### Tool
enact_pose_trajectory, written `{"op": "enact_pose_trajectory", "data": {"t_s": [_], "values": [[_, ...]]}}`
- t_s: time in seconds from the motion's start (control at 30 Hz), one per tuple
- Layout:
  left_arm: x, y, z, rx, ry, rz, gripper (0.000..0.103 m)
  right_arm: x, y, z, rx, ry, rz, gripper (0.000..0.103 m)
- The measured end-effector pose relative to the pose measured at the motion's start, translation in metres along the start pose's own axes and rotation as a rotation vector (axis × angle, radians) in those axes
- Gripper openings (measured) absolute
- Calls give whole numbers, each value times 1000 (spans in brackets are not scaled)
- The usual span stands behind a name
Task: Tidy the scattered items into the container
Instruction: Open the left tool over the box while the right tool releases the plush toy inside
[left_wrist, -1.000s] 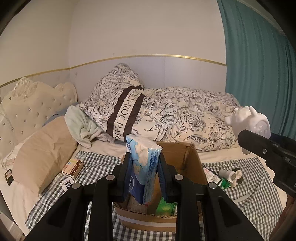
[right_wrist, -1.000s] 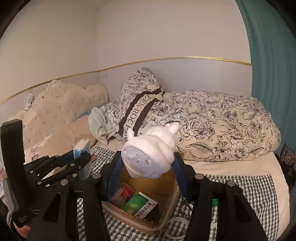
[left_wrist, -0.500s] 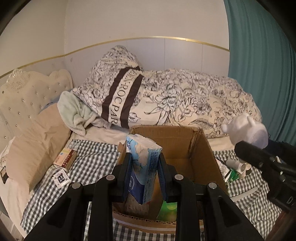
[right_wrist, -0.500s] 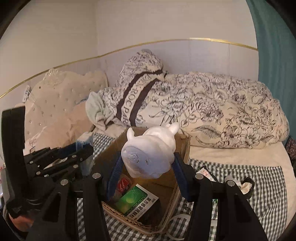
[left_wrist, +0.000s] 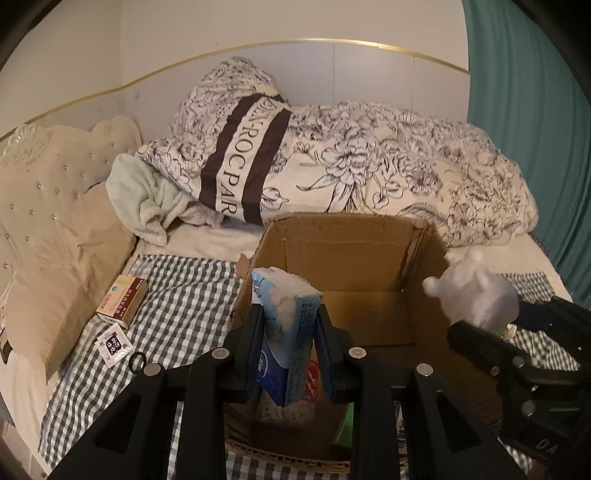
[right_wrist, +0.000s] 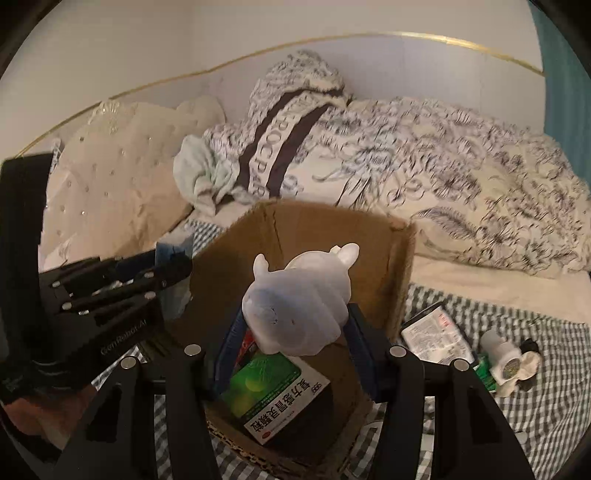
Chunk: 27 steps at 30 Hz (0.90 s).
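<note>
— Two tools gripping?
— Yes: left tool (left_wrist: 288, 350) is clamping the tissue pack (left_wrist: 286, 332); right tool (right_wrist: 295, 343) is squeezing the white toy (right_wrist: 301, 306), both hovering over the cardboard box (left_wrist: 347, 254), toy at three o'clock.

The cardboard box (left_wrist: 343, 258) stands open-topped; its far half is bare, its near floor taken by a green medicine box (right_wrist: 273, 391). The floral duvet (left_wrist: 406, 166) crowds its far wall.

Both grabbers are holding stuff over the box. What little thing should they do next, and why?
Probably lower a little more, then let go. The left gripper holds the blue tissue pack and the right gripper holds the white toy, both above the open cardboard box, which has room inside.
</note>
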<state>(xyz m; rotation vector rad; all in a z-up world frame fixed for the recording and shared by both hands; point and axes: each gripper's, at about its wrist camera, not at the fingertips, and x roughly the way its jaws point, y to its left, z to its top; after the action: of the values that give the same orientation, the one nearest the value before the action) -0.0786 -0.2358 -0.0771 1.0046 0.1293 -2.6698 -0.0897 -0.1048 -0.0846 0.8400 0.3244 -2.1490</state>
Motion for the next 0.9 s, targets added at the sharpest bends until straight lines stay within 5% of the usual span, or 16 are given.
{"op": "enact_pose_trajectory", "data": {"t_s": [0.43, 0.5, 0.6, 0.73, 0.9], "values": [[32, -8, -7, 14, 104, 13, 29, 34, -5, -14, -10, 148, -2, 54], [30, -8, -5, 11, 102, 16, 38, 33, -4, -14, -16, 145, -3, 55], [25, -8, -3, -2, 90, 15, 49, 27, -1, -11, -37, 117, -16, 80], [15, -9, 2, -7, 71, 22, 50, 17, 3, -9, -64, 76, -32, 81], [-3, -9, 7, -24, 32, 21, 64, 2, -2, -7, -47, 42, -47, 81]]}}
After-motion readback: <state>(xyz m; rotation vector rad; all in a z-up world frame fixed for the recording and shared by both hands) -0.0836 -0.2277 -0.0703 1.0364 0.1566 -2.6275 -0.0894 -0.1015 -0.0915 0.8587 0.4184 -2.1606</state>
